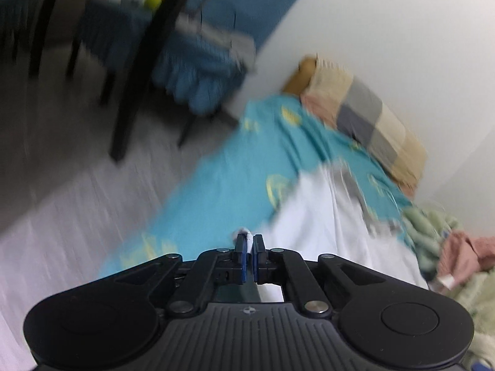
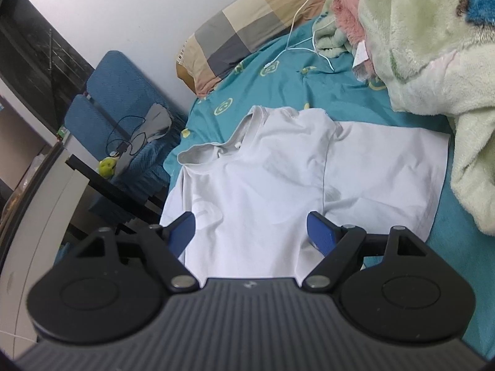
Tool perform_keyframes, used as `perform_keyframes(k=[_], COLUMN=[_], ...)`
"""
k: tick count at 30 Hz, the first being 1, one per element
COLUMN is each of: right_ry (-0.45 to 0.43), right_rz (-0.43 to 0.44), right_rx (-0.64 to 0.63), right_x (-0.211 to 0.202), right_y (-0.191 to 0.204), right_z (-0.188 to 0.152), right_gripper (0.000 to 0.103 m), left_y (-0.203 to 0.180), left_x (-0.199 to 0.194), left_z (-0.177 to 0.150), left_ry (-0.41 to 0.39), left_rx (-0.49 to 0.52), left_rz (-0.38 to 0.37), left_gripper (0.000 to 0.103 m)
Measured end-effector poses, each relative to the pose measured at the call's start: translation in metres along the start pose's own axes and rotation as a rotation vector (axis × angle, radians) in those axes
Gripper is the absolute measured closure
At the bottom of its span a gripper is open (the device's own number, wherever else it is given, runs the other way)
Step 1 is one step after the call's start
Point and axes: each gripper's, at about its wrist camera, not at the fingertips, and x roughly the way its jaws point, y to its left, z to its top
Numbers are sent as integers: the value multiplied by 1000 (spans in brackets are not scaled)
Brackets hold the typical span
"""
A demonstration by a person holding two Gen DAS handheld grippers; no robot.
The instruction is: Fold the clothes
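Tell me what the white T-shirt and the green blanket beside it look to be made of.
White T-shirt: thin, matte knit, probably cotton jersey; it drapes in soft creases and has a ribbed collar.
Green blanket: plush fleece, likely synthetic; its surface is fuzzy and piled.

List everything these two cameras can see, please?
T-shirt: one, white, spread on the bed, one sleeve out flat.
Sheet: one, teal with yellow motifs, covering the bed.
Pillow: one, checked beige and grey, at the wall.
Blanket: one, pale green fleece, heaped on the bed beside the T-shirt.
Pink cloth: one, tucked in the blanket heap.
Cable: one, white, trailing over the sheet.
Chair: one, blue, beside the bed, with a grey item and black cord on it.
Green toy: one, at the chair's edge.
Left gripper: black with blue pads, shut on a bit of white fabric.
Right gripper: same build, open above the T-shirt.
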Motion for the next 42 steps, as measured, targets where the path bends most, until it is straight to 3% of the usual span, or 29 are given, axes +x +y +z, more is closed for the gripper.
perform_keyframes(k=[5, 9, 12, 15, 19, 21, 25, 28, 32, 37, 42], right_ry=[-12, -19, -24, -29, -34, -30, -21, -20, -34, -48, -53], right_rz=[-17, -44, -71, -101, -119, -120, -106, -97, -96, -108, -81], right_rx=[0, -15, -31, -61, -97, -116, -140, -164, -193, -206, -139], right_x=[0, 5, 10, 16, 25, 28, 31, 29, 17, -10, -55], right_y=[-1, -2, -3, -3, -2, -1, 4, 8, 12, 10, -4], right_z=[3, 6, 9, 12, 15, 15, 16, 15, 17, 19, 23], right_gripper=[22, 22, 22, 22, 22, 22, 22, 22, 22, 22, 23], left_y=[2, -1, 3, 16, 38, 46, 42, 16, -40, -101, -148], left_x=[6, 34, 59, 80, 79, 65, 16, -38, -109, -182, -221], left_z=[76, 107, 111, 100, 81, 78, 68, 44, -14, -104, -192], left_ry=[-98, -111, -106, -89, -90, -76, -38, -9, 63, 226, 437], left_rx=[87, 217, 254, 253, 231, 207, 209, 282, 380, 435, 708], left_rz=[180, 358, 433, 450, 406, 383, 292, 213, 81, -125, -303], left_gripper=[100, 100, 99, 99, 92, 84, 78, 68, 61, 61, 61])
